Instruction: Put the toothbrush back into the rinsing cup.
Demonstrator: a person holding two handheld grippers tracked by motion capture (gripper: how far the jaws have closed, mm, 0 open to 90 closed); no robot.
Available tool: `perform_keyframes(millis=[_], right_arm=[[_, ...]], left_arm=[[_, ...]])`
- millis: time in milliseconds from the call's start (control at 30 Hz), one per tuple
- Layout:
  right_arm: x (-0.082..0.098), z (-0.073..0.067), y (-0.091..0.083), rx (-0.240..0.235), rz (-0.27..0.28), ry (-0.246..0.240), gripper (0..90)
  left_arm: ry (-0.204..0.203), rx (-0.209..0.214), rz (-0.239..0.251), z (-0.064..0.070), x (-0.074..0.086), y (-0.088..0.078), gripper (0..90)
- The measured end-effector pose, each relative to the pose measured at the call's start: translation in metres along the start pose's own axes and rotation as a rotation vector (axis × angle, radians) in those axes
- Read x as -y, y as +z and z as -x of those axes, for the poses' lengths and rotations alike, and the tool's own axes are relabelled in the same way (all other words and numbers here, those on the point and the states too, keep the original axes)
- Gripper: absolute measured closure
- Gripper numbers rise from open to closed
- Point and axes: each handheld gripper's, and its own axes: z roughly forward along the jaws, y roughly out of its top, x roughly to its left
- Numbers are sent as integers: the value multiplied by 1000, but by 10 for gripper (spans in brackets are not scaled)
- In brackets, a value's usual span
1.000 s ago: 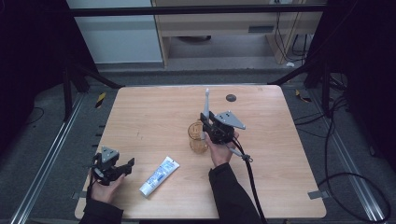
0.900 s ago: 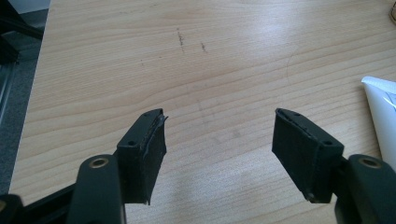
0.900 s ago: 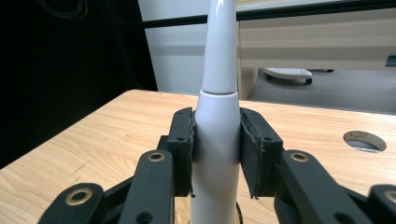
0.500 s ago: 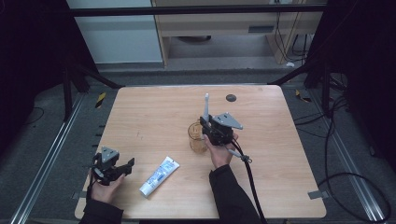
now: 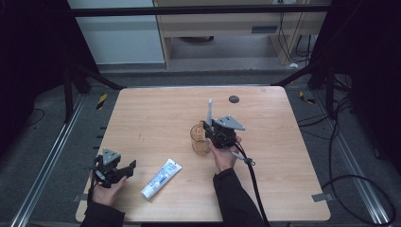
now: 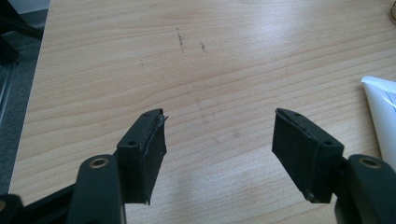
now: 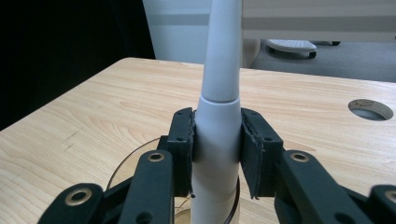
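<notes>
One upright toothbrush [image 7: 219, 140] in right claw [image 7: 217, 144].

Fixed overhead view facing forward over the wooden table [image 5: 142, 123], two close low gripper views sharing that tabletop

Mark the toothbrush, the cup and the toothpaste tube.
toothbrush [image 7: 219, 112], right gripper view, white body between the jaws.
cup [image 5: 199, 140], high view, amber wall.
toothpaste tube [image 5: 161, 178], high view, middle of the tube.
</notes>
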Motion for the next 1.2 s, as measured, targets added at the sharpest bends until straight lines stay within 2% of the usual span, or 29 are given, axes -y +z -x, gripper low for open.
perform_keyframes(millis=[367, 633, 800, 1200], right_arm=[[1, 0, 0, -2, -11, -9, 670], [0, -2, -3, -20, -11, -17, 652], [1, -2, -3, -18, -17, -26, 642], [4, -3, -4, -23, -32, -33, 622]], left_arm=[[34, -10, 16, 2, 0, 0, 356], [69, -13, 49, 4, 0, 0, 390], [78, -2, 50, 4, 1, 2, 408], [49, 10, 36, 2, 1, 2, 389]])
